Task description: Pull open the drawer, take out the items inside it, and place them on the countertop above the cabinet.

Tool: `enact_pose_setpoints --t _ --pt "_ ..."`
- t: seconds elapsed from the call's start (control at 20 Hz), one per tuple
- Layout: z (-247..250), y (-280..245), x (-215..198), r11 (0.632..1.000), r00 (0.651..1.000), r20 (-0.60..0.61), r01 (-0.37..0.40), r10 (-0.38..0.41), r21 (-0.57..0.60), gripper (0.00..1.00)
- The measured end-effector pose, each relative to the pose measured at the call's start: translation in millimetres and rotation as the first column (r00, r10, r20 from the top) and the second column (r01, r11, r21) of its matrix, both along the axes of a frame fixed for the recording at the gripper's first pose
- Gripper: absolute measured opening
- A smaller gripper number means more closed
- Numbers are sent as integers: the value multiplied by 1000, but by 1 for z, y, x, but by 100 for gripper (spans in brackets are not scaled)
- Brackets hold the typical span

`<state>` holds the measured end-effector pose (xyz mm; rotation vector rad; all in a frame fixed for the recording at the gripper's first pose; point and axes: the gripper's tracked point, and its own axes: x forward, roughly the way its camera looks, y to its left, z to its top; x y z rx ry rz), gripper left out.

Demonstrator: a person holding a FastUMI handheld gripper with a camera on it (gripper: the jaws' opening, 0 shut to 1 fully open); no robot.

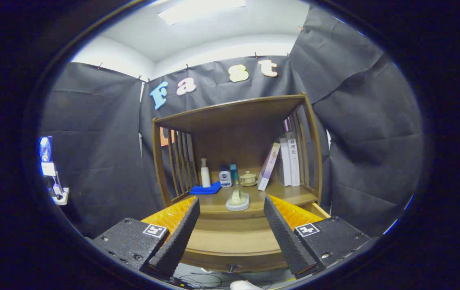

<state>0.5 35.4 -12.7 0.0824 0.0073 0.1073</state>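
Between the fingers of the gripper (pixel 232 229), which stand wide apart and hold nothing, lies the drawer (pixel 230 241), pulled out toward the camera with its pale wooden floor bare as far as can be seen; its front edge curves below the fingertips, with a small knob (pixel 234 266) at the middle. Just beyond the drawer is the countertop (pixel 286 196) of the wooden cabinet, and near its front edge, in the gap between the fingers, rests a small pale green dish (pixel 237 201) with an upright piece rising from it. Farther back on the same surface a blue cloth (pixel 206 189) lies at the left with a white pump bottle (pixel 205 173) standing on it; beside that stand a small white bottle (pixel 225 177) and a slim teal bottle (pixel 234 174), then a lidded cup (pixel 248 179). To the right a book (pixel 269 166) leans against upright books (pixel 289 159) by the slatted side. Above these runs a shelf top (pixel 234 114). Under the drawer, cables (pixel 201 280) lie on the floor.
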Motion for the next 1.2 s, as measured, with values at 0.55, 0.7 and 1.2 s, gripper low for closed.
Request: enact_pose_setpoints --t 0.55,0.7,1.2 --pt "-140 -9 -27 995 988 -120 96 -100 -40 100" --pt "-143 -7 -22 994 985 -135 103 -109 -46 100" --pt "-182 8 20 986 969 -199 125 -145 -112 100"
